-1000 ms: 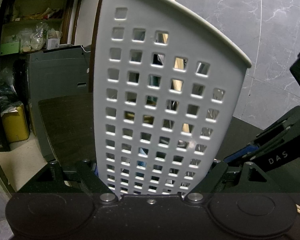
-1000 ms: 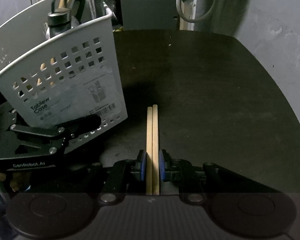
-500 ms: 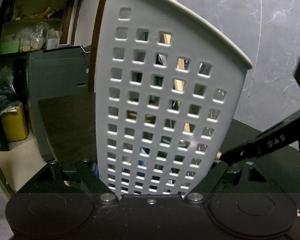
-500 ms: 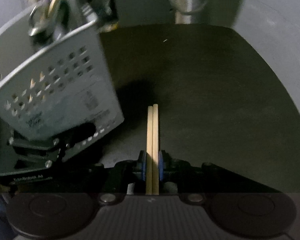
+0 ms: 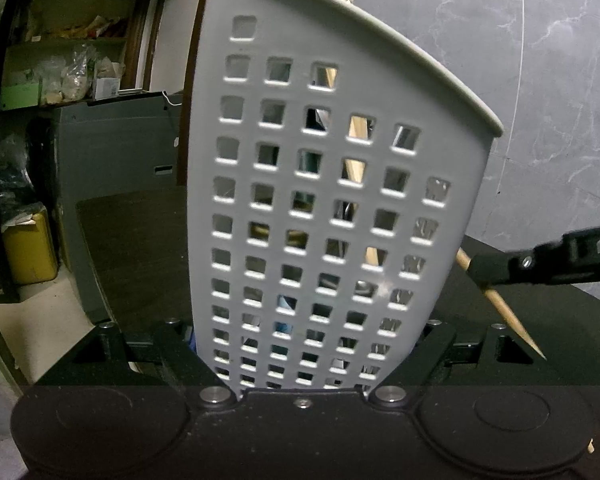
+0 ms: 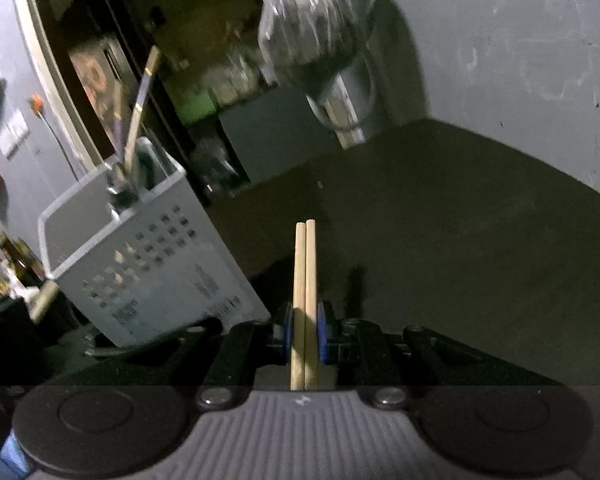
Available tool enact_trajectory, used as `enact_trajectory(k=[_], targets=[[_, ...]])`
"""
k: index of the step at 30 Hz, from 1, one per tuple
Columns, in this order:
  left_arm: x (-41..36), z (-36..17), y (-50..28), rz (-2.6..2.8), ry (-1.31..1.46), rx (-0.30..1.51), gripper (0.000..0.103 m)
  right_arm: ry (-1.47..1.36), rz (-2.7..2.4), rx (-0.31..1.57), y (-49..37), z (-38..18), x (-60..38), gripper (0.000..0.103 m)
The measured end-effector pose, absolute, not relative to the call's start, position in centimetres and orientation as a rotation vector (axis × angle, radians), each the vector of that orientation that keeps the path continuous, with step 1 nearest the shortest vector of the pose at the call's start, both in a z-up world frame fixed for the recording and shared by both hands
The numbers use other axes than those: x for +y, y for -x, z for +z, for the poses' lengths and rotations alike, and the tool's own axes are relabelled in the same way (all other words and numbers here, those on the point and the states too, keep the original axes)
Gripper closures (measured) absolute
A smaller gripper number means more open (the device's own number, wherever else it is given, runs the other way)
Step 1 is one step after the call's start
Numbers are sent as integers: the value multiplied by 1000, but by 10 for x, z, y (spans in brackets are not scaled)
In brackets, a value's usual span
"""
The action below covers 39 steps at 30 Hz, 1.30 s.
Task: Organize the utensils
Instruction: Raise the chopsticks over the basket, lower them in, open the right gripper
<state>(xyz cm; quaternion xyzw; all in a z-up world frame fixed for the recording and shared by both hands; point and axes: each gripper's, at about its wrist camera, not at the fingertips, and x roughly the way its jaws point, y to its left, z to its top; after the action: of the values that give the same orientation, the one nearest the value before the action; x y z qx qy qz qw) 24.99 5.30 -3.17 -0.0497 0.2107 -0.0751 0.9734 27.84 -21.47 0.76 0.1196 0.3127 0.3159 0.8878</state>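
From the left wrist camera, a white plastic basket (image 5: 332,208) with rows of square holes fills the middle of the view and stands on a dark table (image 5: 132,248). The left gripper (image 5: 308,360) clamps the basket's lower part, one black finger (image 5: 180,356) pressed against each side wall. Through the holes, wooden sticks and other utensils show inside the basket, and one stick end rises above its rim. To the right of the basket, the right gripper (image 5: 484,272) reaches in from the edge, pinching a pair of wooden chopsticks (image 5: 504,312) whose pointed tips slant down toward the table. From the right wrist camera, the chopsticks (image 6: 305,292) lie side by side, pinched between the gripper's (image 6: 305,332) blue pads (image 6: 287,332) and pointing straight ahead, above the table (image 6: 440,248). The basket (image 6: 148,276) stands to the left of the chopsticks, well apart from them, tilted in this view, with utensil handles (image 6: 140,108) sticking up out of its top. The picture is blurred.
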Motion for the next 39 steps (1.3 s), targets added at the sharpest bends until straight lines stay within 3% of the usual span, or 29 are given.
enact_trajectory(k=[23,39], targets=[[52,-32,-250,-151,99,425,20,-505,750,266,-255,43,-248,89],[55,-28,-247,-153,106,423,21,-449,793,-45,-232,105,-208,88]])
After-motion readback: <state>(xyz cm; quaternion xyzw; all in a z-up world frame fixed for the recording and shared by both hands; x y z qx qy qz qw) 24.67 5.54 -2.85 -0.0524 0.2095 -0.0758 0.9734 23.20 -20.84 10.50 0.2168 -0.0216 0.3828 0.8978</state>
